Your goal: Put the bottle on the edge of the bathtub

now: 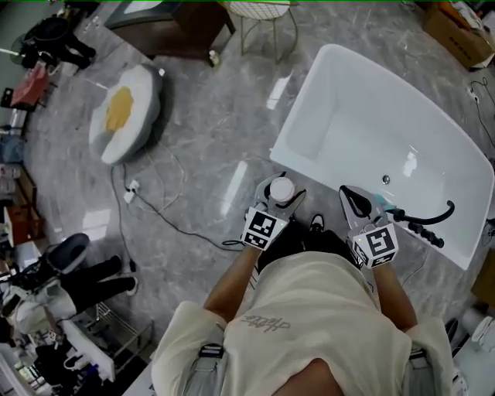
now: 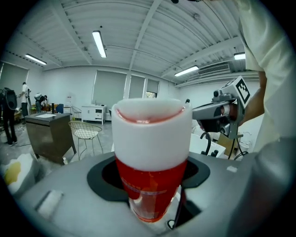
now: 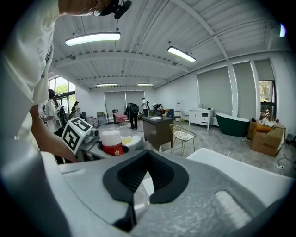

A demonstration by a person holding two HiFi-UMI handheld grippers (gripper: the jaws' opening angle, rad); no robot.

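A bottle (image 1: 282, 188) with a white cap and a red body stands upright between the jaws of my left gripper (image 1: 280, 198), which is shut on it. In the left gripper view the bottle (image 2: 152, 157) fills the middle, with the black pads against its red body. My right gripper (image 1: 362, 204) hovers beside it on the right, shut with nothing in it; its dark pads (image 3: 162, 178) meet. The white bathtub (image 1: 387, 147) lies just ahead of both grippers, its near edge (image 3: 231, 163) showing pale below the right gripper. The right gripper view also shows the bottle (image 3: 111, 142) at the left.
A black hose fitting (image 1: 427, 222) sits on the tub's near right rim. On the grey marble floor lie a fried-egg cushion (image 1: 124, 112) and a black cable (image 1: 166, 216). A wire chair (image 1: 267, 19) and a dark cabinet (image 1: 174, 23) stand beyond. Clutter lines the left side.
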